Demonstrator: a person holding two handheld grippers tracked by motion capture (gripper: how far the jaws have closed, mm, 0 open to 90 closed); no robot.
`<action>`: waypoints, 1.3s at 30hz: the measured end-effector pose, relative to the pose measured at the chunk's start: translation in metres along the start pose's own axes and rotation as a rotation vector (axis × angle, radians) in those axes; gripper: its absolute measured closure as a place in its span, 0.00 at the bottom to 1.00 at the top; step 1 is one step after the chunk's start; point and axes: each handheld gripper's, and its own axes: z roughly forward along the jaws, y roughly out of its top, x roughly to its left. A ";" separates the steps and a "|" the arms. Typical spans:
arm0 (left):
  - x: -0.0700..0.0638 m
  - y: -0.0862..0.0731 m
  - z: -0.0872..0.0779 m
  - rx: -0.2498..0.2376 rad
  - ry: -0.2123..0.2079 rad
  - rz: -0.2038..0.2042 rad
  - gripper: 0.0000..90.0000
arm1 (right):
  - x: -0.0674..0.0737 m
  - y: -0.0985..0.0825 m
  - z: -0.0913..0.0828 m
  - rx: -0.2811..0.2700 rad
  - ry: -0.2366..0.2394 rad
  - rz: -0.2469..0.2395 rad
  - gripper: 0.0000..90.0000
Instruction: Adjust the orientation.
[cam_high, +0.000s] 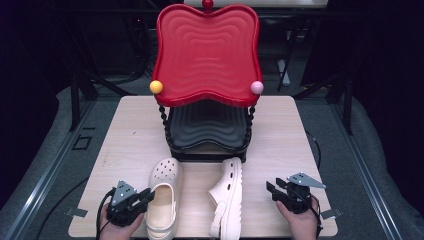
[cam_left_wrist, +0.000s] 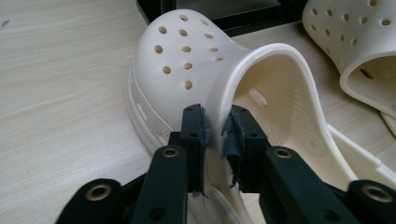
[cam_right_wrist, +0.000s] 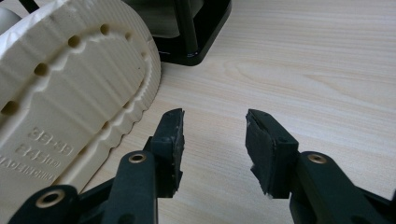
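Two cream clogs lie on the wooden table in front of a two-tier rack. The left clog (cam_high: 163, 197) (cam_left_wrist: 196, 70) sits upright, toe toward the rack. My left gripper (cam_high: 145, 196) (cam_left_wrist: 217, 133) is shut on the side wall of its opening. The right clog (cam_high: 227, 200) lies on its side, its ribbed sole (cam_right_wrist: 65, 107) facing my right gripper (cam_high: 272, 189) (cam_right_wrist: 214, 140). That gripper stands open just right of the sole, nothing between its jaws.
The rack has a red wavy top tray (cam_high: 207, 55) with a yellow knob (cam_high: 156, 87) and a pink knob (cam_high: 257, 87), above a black lower tray (cam_high: 207, 127). Its black base corner (cam_right_wrist: 196, 42) stands close behind the sole. Bare table (cam_high: 280, 135) lies either side.
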 end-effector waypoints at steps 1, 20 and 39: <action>0.000 0.000 0.000 0.000 0.000 0.000 0.88 | 0.000 0.000 0.000 0.000 0.000 0.000 0.63; -0.038 0.011 0.021 -0.016 -0.042 0.001 0.89 | 0.020 0.014 -0.012 -0.033 0.075 -0.024 0.78; -0.032 0.007 0.026 -0.057 -0.134 -0.050 0.67 | 0.107 0.026 -0.006 -0.027 0.270 -0.235 0.96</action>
